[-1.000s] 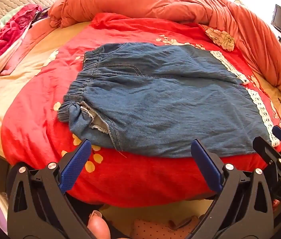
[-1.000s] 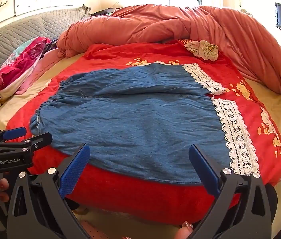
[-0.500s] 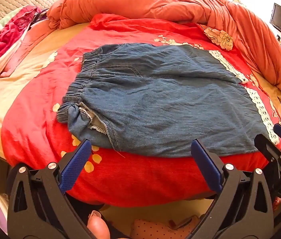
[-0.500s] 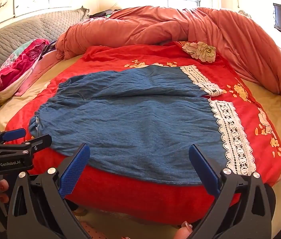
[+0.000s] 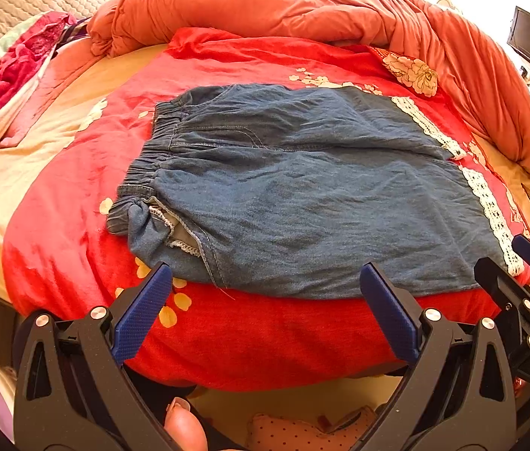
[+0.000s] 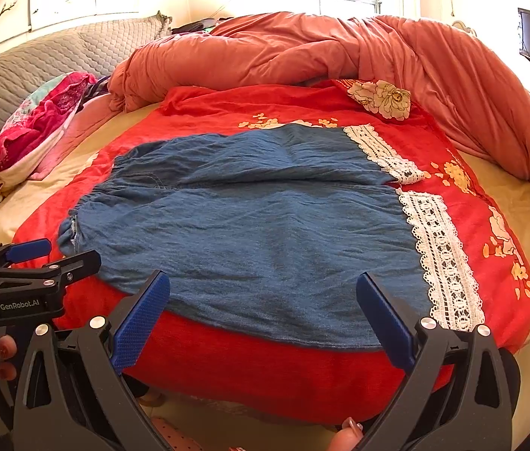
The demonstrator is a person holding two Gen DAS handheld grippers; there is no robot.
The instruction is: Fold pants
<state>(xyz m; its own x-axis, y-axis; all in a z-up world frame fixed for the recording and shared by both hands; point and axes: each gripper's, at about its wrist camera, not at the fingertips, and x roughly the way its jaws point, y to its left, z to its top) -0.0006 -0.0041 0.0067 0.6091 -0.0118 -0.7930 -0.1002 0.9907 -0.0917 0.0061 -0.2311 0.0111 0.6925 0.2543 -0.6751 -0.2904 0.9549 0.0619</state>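
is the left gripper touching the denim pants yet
Apart. In the left wrist view the left gripper is open, and red bedspread shows between its fingertips and the near edge of the denim pants.

Pants (image 5: 302, 195) lie flat on the blanket (image 5: 250, 334) near the bed's front edge, waistband left, lace hems right. Bunched duvet (image 6: 340, 52) behind them, pile of clothes (image 6: 39, 127) far left. Left gripper (image 5: 265, 300) and right gripper (image 6: 263, 300) side by side just before the pants' near edge, apart from it.
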